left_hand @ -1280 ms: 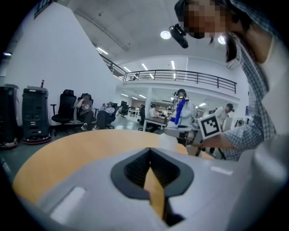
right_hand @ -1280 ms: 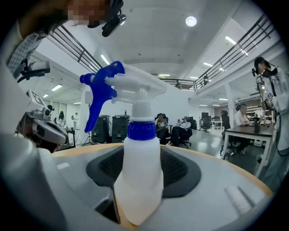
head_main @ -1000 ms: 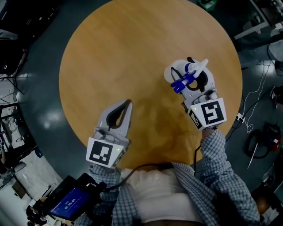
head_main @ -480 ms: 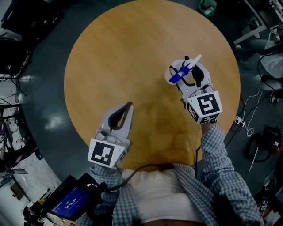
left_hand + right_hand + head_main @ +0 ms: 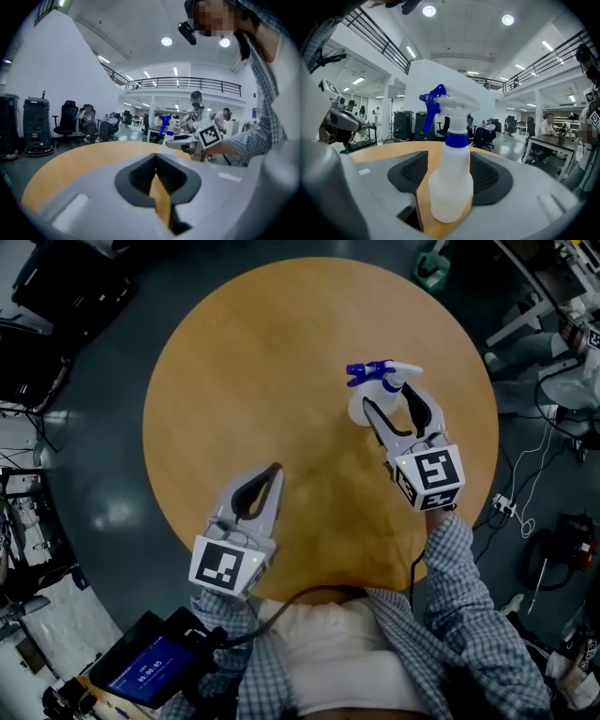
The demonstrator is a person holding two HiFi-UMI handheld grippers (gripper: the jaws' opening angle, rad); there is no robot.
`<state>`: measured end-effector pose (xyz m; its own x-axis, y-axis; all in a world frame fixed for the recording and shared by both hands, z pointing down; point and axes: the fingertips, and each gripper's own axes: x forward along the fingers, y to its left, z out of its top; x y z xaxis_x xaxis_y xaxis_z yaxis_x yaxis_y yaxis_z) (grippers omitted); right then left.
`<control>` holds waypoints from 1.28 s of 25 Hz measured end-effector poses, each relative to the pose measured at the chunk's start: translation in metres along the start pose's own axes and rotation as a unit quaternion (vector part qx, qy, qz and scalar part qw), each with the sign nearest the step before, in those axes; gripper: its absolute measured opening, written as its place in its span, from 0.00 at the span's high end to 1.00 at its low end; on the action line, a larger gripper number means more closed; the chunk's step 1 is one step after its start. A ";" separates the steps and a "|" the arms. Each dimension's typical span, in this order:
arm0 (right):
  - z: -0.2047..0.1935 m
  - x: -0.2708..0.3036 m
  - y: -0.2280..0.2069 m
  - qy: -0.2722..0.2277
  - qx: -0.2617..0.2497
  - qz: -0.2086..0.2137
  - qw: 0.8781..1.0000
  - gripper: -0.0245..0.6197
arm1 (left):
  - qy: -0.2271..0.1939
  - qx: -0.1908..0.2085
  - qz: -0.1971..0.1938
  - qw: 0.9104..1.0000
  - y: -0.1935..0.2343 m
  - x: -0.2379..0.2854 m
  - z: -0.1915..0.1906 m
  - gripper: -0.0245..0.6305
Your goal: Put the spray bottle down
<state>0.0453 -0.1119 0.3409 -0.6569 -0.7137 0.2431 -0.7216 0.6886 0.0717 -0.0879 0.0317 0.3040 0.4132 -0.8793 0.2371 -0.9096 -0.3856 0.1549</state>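
Release step — spray bottle (image 5: 449, 187) upright near the table's (image 5: 234, 352) right edge, right gripper (image 5: 388, 404) jaws opening around it, left gripper (image 5: 274, 471) jaws together — next, back away cleanly.

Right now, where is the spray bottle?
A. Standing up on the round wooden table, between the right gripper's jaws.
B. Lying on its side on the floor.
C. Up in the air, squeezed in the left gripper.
A: the spray bottle stands upright with its base on the table, between the jaws of the right gripper, which are opening.
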 end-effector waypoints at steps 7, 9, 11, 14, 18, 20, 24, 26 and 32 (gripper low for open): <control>0.002 -0.017 0.007 -0.004 0.014 -0.003 1.000 0.54 | -0.007 -0.006 -0.012 1.000 -0.004 0.001 -0.006 0.96; 0.005 -0.025 0.015 -0.008 0.022 0.000 1.000 0.56 | -0.011 -0.002 -0.018 1.000 -0.005 0.001 -0.011 0.96; 0.006 -0.035 0.024 -0.011 0.029 0.002 1.000 0.59 | -0.013 -0.002 -0.024 1.000 -0.007 0.000 -0.014 0.96; 0.006 -0.051 0.035 -0.016 0.048 -0.001 0.999 0.69 | -0.010 -0.008 -0.028 1.000 -0.011 0.001 -0.014 0.96; 0.005 -0.067 0.041 -0.022 0.079 -0.012 0.997 0.80 | -0.008 -0.004 -0.040 0.999 -0.016 0.002 -0.015 0.96; 0.005 -0.074 0.039 -0.025 0.081 -0.024 0.996 0.89 | -0.005 -0.003 -0.041 0.999 -0.017 0.003 -0.015 0.96; 0.004 -0.084 0.035 -0.024 0.086 -0.035 0.995 0.96 | -0.012 -0.001 -0.056 0.998 -0.022 0.006 -0.022 0.96; 0.001 -0.086 0.038 -0.021 0.086 -0.034 0.995 0.96 | -0.011 -0.001 -0.062 0.998 -0.023 0.006 -0.026 0.96; 0.004 -0.118 0.054 -0.028 0.072 -0.023 0.997 0.96 | -0.016 0.010 -0.061 0.998 -0.047 -0.013 -0.021 0.96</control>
<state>0.0825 0.0091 0.3127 -0.6303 -0.7530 0.1889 -0.7727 0.6320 -0.0592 -0.0493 0.0677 0.3140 0.5196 -0.8339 0.1860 -0.8533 -0.4958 0.1614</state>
